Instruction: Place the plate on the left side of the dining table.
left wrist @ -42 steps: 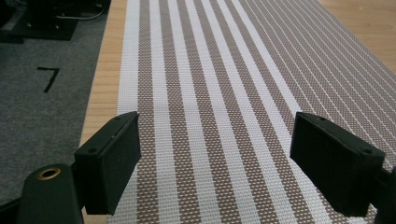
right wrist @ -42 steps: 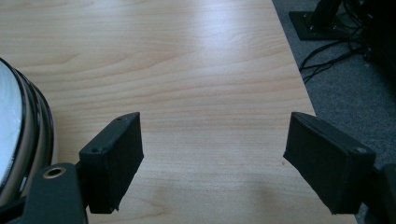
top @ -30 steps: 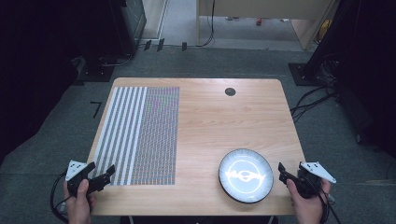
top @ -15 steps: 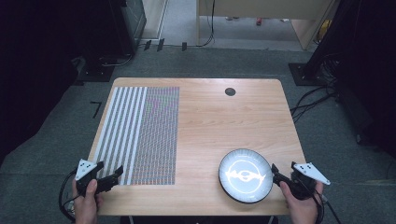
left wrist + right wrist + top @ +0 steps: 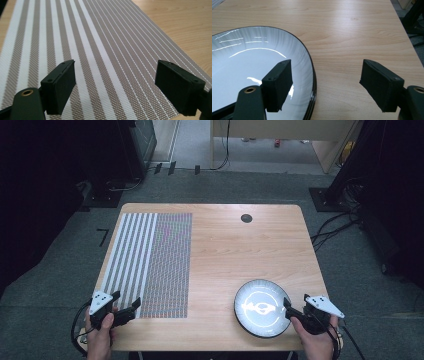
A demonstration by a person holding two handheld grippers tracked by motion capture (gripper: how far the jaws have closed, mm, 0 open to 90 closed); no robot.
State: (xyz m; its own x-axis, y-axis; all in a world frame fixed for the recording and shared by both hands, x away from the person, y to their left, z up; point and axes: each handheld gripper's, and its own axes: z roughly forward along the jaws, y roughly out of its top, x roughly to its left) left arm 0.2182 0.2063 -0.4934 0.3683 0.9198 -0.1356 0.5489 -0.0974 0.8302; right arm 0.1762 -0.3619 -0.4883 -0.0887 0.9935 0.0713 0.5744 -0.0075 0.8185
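Right gripper [image 5: 325, 85] has been closing its jaws a little but they're spread wide, straddling the plate [image 5: 257, 300] rim at the table's 5 o'clock. Glossy edge, could slip or tip when pinched. Left gripper [image 5: 115, 87] gapes empty over the placemat [image 5: 150, 260] at 7 o'clock.

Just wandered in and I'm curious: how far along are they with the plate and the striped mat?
Barely started. Nothing looks done: the plate sits on bare wood, apart from the striped mat. In hand: the right claw, jaws wide, straddles the plate's rim; the left claw hovers open over the mat's near edge. Gripping and moving anything is left.
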